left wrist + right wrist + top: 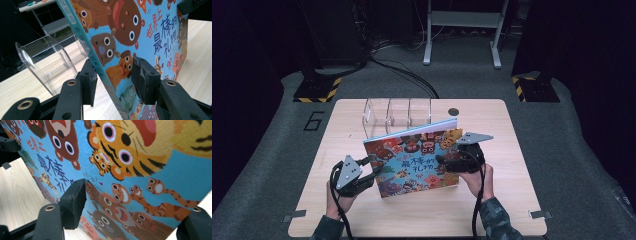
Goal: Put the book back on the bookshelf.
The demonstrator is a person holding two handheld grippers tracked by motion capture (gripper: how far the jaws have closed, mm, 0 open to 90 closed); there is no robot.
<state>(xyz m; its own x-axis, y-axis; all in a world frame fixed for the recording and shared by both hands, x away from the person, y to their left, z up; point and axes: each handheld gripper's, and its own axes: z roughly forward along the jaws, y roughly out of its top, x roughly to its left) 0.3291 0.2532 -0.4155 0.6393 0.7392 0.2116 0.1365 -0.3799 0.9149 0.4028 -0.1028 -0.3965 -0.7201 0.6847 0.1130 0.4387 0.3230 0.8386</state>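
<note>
A picture book with a blue cover full of cartoon animals stands on its lower edge on the wooden table, tilted, front cover toward me. My left gripper is at its lower left corner. In the left gripper view the spine runs between the jaws, with one pad on the front cover and the other against the spine side. My right gripper is at the book's right part. In the right gripper view the cover passes between widely spaced jaws. One fingertip is at the front and the other jaw is behind the book.
A clear acrylic rack with several slots stands just behind the book near the table's far edge; it also appears as a transparent rack beyond my left jaw. Bare tabletop lies to the right and front. Stands and cables sit on the floor beyond the table.
</note>
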